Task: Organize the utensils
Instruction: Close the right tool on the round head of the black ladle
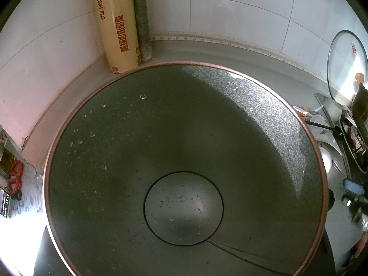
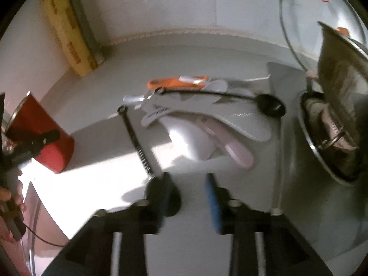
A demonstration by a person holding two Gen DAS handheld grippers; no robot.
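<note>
Much bare counter (image 2: 96, 179) before claw (image 2: 187, 195)

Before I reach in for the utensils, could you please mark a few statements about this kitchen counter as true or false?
1. The right gripper is open with nothing between its fingers. True.
2. The glass lid lies flat on the counter. False: it stands on edge, leaning against the tiled wall.
3. Water droplets cling to the inside of the wok. True.
4. The black ladle sits inside the wok. False: it lies across the utensil pile on the counter.
5. The cling wrap roll stands upright in the corner. True.
</note>
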